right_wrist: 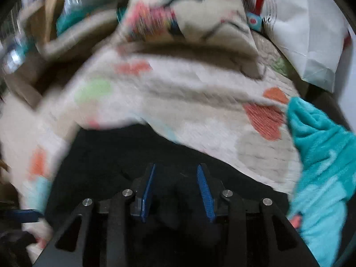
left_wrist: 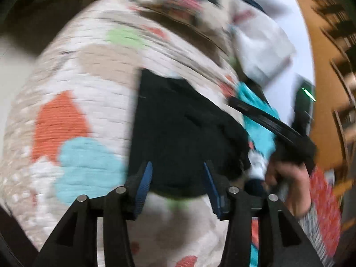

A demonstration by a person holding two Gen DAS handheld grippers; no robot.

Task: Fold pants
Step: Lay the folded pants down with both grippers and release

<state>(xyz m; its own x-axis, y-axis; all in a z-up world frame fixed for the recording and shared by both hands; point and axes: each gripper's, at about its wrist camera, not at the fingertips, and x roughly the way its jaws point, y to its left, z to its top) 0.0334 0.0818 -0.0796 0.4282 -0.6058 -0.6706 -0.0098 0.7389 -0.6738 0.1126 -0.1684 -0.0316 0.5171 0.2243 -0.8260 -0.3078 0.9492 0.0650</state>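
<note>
The black pants (left_wrist: 182, 131) lie folded on a cream quilt with coloured patches (left_wrist: 89, 77). My left gripper (left_wrist: 178, 169) is open, its blue pads over the near edge of the pants with nothing between them. The other gripper (left_wrist: 273, 124) shows at the right of this view, held in a hand (left_wrist: 289, 182) by the pants' right side. In the right wrist view the pants (right_wrist: 124, 155) spread under my right gripper (right_wrist: 175, 171), which is open and close above the black cloth. Both views are blurred by motion.
A teal fleece blanket (right_wrist: 320, 155) lies to the right on the quilt (right_wrist: 178, 93). A patterned pillow (right_wrist: 189, 13) and a white pillow (right_wrist: 307, 33) lie at the far end. A wooden headboard (left_wrist: 322, 77) stands at the right of the left view.
</note>
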